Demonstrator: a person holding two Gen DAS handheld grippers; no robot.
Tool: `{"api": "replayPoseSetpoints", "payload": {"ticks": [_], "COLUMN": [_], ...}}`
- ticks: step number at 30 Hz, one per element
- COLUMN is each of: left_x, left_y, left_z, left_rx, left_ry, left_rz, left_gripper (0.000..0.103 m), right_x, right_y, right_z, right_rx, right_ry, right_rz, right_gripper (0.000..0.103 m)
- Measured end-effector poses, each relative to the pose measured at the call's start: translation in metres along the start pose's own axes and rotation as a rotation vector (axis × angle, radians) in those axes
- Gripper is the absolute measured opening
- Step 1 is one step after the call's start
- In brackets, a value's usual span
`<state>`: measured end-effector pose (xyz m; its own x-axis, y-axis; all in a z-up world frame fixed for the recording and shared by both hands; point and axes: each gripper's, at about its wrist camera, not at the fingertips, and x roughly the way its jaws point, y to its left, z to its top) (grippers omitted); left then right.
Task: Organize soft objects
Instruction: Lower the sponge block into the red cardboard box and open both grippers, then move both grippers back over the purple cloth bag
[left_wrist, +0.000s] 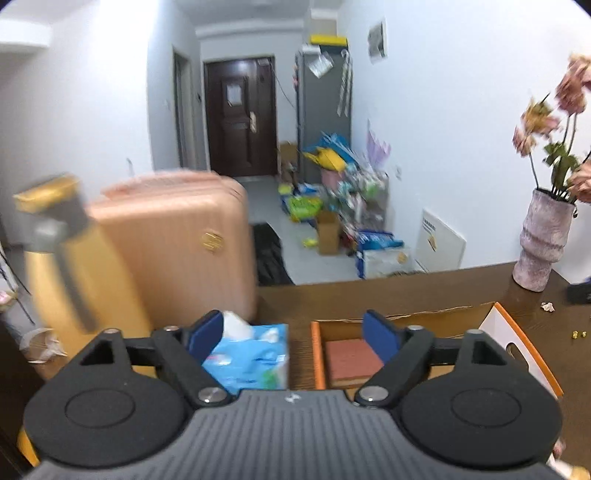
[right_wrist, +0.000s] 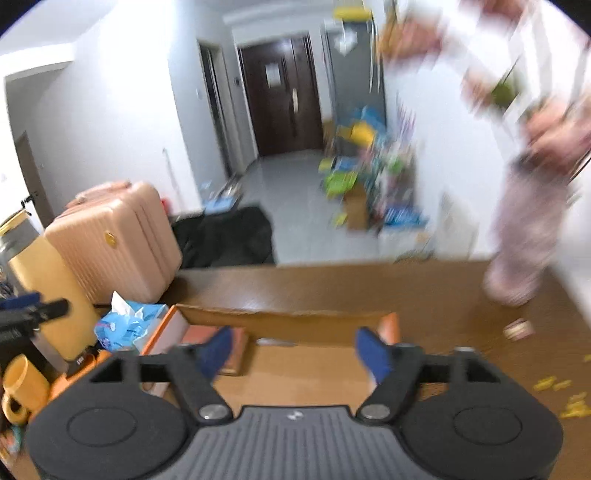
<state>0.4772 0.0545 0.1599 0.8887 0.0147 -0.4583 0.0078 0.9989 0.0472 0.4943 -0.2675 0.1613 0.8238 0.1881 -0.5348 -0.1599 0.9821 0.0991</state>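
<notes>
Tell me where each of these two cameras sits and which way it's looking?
Left wrist: rides on the left gripper, looking forward over the tissue pack and open box toward the door; only its own open blue-padded fingers show.
Right wrist: rides on the right gripper, looking over the box and table; its open fingers show, plus the left gripper at the left edge.
Shared: box, tissue pack, suitcase, door, vase.

Blue tissue pack (left_wrist: 251, 356) — white tissue poking up — lies beside cardboard box (left_wrist: 406, 314).
</notes>
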Motion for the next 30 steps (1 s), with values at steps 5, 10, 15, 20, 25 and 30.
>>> {"api": "replayPoseSetpoints", "payload": {"ticks": [5, 10, 15, 20, 25, 30], "left_x": [-0.082, -0.144, -0.208, -0.25, -0.273, -0.258], "left_y": [0.0, -0.014, -0.013, -0.008, -0.007, 0.002], "left_z": [-0.016, -0.037, -0.105, -0.187, -0.259, -0.269], "left_rx": [0.022, 0.008, -0.006, -0.01, -0.029, -0.034], "left_ry": [-0.112, -0.184, -0.251, -0.263, -0.254, -0.202], "left_rz": [0.034, 0.014, -0.018, -0.076, -0.033, -0.037], "left_gripper": [0.095, 0.099, 0.102, 0.103, 0.103, 0.103], "right_x": [-0.094, -0.146, -0.195, -0.231, -0.251, -0.229], "right_y": [-0.001, 0.001, 0.017, 0.04, 0.073, 0.094], "right_z": [-0.027, -0.058, -0.135, -0.229, -0.316, -0.341], "right_rx": [-0.094, -0.049, -0.062, -0.002, 0.097, 0.121], "right_ry": [-0.16, -0.265, -0.371, -0.375, -0.367, -0.233], "right_rz": [-0.056, -0.055, -0.072, -0.014, 0.055, 0.099], "right_gripper": [0.102, 0.102, 0.103, 0.103, 0.103, 0.094]}}
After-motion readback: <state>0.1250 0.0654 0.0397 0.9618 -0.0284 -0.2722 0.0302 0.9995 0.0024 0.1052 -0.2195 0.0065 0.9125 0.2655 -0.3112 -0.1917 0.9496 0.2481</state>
